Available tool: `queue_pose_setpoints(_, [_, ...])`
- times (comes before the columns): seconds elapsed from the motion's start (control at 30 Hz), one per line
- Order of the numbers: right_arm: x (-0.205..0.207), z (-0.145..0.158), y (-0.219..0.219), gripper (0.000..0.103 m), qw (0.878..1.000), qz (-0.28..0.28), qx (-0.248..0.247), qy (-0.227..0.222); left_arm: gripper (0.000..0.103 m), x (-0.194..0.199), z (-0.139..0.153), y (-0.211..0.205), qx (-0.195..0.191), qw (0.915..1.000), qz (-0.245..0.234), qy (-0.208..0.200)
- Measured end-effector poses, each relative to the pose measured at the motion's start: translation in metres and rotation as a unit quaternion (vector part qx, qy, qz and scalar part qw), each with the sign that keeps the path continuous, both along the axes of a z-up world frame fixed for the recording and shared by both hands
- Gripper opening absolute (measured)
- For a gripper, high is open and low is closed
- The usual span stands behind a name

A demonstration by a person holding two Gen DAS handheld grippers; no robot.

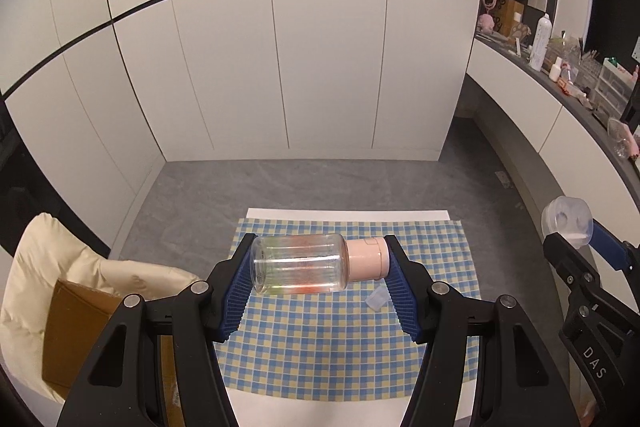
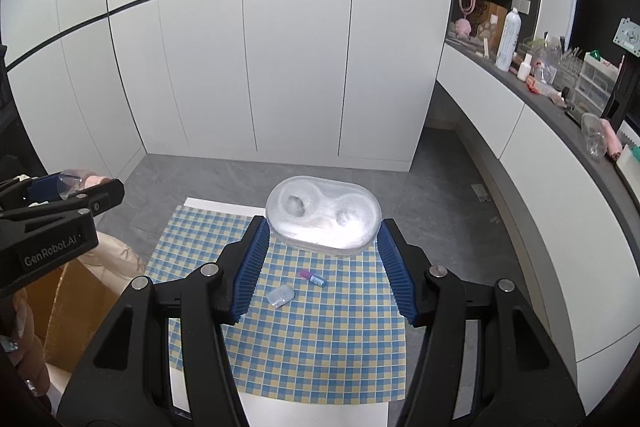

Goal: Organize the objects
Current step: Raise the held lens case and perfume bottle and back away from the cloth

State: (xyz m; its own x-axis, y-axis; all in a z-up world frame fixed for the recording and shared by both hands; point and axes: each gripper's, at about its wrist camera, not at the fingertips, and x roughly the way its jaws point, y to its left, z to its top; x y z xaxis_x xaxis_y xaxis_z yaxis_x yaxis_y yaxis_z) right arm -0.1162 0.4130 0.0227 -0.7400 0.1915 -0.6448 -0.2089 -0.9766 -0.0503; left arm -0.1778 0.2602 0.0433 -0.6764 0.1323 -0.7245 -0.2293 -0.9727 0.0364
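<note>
My left gripper (image 1: pixel 320 261) is shut on a clear jar with a pink cap (image 1: pixel 304 263), held sideways above the blue-and-yellow checked cloth (image 1: pixel 320 347). My right gripper (image 2: pixel 322 233) is shut on a frosted oval plastic case (image 2: pixel 323 217) with two round wells, held above the same cloth (image 2: pixel 320 339). That case also shows at the right of the left wrist view (image 1: pixel 568 221). The jar shows at the left of the right wrist view (image 2: pixel 78 183). A small clear plastic piece (image 2: pixel 281 295) and a tiny purple-and-blue tube (image 2: pixel 313 277) lie on the cloth.
A cardboard box (image 1: pixel 76 331) with cream padding (image 1: pixel 40 267) stands left of the cloth. White cabinet doors (image 1: pixel 280 67) rise behind. A cluttered dark counter (image 2: pixel 560 87) runs along the right. The grey floor (image 1: pixel 200 195) surrounds the table.
</note>
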Motion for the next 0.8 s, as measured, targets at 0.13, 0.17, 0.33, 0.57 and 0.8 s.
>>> queue_pose_setpoints(0.13, [0.007, 0.017, -0.006, 0.059, 1.0, 0.004, 0.008, 0.007, 0.062, 0.006, 0.01, -0.004, 0.004, 1.0, -0.001, 0.004])
queue_pose_setpoints(0.17, [0.008, 0.02, -0.008, 0.059, 1.0, 0.005, 0.009, 0.008, 0.062, 0.008, 0.013, -0.004, 0.005, 1.0, -0.001, 0.005])
queue_pose_setpoints(0.33, [0.012, 0.031, -0.011, 0.059, 1.0, 0.006, 0.009, 0.016, 0.062, 0.013, 0.017, -0.003, 0.003, 1.0, -0.005, 0.007])
queue_pose_setpoints(0.57, [0.017, 0.039, -0.016, 0.059, 1.0, 0.006, 0.014, 0.016, 0.062, 0.017, 0.025, -0.006, 0.003, 0.9999, -0.006, 0.007])
queue_pose_setpoints(0.8, [0.025, 0.044, -0.022, 0.059, 1.0, 0.009, 0.016, 0.017, 0.062, 0.024, 0.03, -0.009, 0.001, 0.9999, -0.011, 0.011])
